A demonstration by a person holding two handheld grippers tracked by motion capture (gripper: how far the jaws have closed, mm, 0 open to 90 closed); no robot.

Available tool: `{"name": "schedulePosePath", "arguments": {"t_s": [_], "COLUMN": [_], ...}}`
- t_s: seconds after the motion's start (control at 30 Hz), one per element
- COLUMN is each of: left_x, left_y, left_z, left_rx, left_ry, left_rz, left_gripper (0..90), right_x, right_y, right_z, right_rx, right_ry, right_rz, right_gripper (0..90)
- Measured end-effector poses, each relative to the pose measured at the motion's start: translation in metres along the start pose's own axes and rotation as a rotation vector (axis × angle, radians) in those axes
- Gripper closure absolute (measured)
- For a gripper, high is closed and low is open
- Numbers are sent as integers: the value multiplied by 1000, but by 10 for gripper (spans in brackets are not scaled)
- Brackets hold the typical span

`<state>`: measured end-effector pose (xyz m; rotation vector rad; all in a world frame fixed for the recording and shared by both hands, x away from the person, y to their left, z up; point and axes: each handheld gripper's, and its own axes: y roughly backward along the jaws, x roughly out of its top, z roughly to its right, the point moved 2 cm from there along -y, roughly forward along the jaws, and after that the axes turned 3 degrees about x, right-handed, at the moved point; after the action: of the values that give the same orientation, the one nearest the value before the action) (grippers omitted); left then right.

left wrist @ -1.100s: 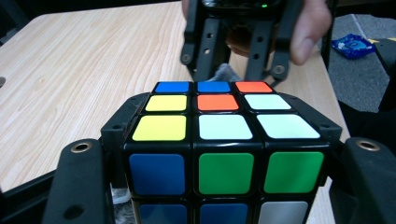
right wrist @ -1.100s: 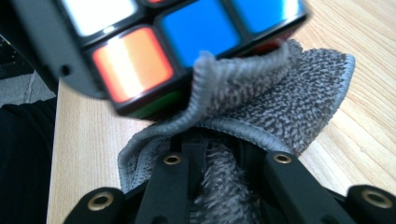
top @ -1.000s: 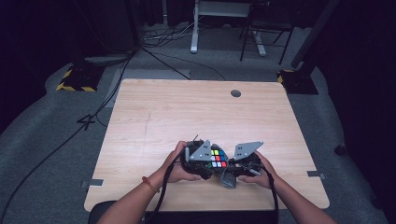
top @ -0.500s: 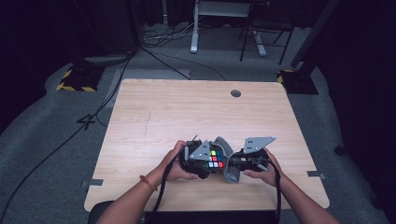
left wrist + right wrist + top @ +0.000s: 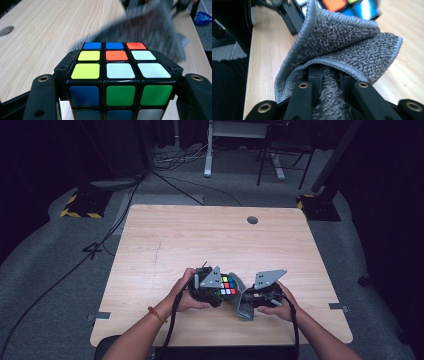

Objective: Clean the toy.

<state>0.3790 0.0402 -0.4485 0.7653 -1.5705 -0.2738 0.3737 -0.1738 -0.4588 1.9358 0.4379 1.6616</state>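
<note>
A colour cube (image 5: 227, 285) with a black frame sits near the table's front edge, and my left gripper (image 5: 212, 289) is shut on it. In the left gripper view the black jaws clamp the cube (image 5: 117, 72) on both sides, yellow, orange and white tiles facing up. My right gripper (image 5: 260, 297) is shut on a grey fleecy cloth (image 5: 242, 304). The cloth (image 5: 347, 42) folds over the jaws of the right gripper (image 5: 330, 85) and reaches the cube (image 5: 337, 5). Behind the cube the cloth (image 5: 150, 32) looks blurred.
The wooden table (image 5: 200, 240) has a round cable hole (image 5: 252, 220) at the back right. Both forearms come in over the front edge. Cables and a desk frame (image 5: 207, 170) stand on the grey floor beyond. A blue object (image 5: 202, 18) lies off the table.
The right gripper with the cloth has shifted slightly beside the cube, out to the right and back. Both grips are unchanged.
</note>
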Motion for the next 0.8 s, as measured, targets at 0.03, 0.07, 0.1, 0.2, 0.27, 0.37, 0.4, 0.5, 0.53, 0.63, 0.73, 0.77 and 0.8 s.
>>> {"name": "schedulePosePath", "arguments": {"t_s": [0.03, 0.07, 0.1, 0.2, 0.27, 0.37, 0.4, 0.5, 0.53, 0.63, 0.73, 0.77, 0.8], "left_x": [-1, -1, -2, -5, -7, -10, -10, -12, -13, -15, -17, -18, -18], "left_y": [-1, -2, -3, -9, -13, -17, -18, -19, -20, -21, -23, -25, -27], "left_z": [0, 0, 0, 2, 2, 2, 2, 2, 2, 2, 3, 4, 5], "left_rx": [2, 3, -1, 0, -8, -11, -12, -18, -25, -33, -54, -60, -74], "left_ry": [-2, -3, -1, -6, -7, -7, -13, -4, 1, 6, 35, 35, 31], "left_rz": [-8, -11, -15, -48, -72, -103, -110, -138, -143, -145, -133, -128, -127], "left_gripper": [329, 329, 329, 329, 329, 329, 329, 328, 328, 328, 329, 329, 329], "right_x": [1, 2, 3, 4, 7, 10, 11, 9, 7, 0, -9, -12, -16], "right_y": [4, 8, 11, 21, 29, 39, 41, 41, 39, 35, 32, 32, 33], "right_z": [1, 3, 4, 7, 8, 8, 8, 11, 13, 20, 27, 27, 27], "right_rx": [-3, -8, -14, -23, -15, -50, -80, -117, -136, -159, -159, -162, -175], "right_ry": [-8, -17, -18, -27, -26, -7, 8, 3, 3, -14, -52, -53, -43], "right_rz": [17, 33, 39, 83, 119, 121, 96, 39, 10, -46, -75, -91, -116], "right_gripper": [771, 770, 769, 769, 767, 768, 767, 767, 767, 766, 766, 766, 765]}}
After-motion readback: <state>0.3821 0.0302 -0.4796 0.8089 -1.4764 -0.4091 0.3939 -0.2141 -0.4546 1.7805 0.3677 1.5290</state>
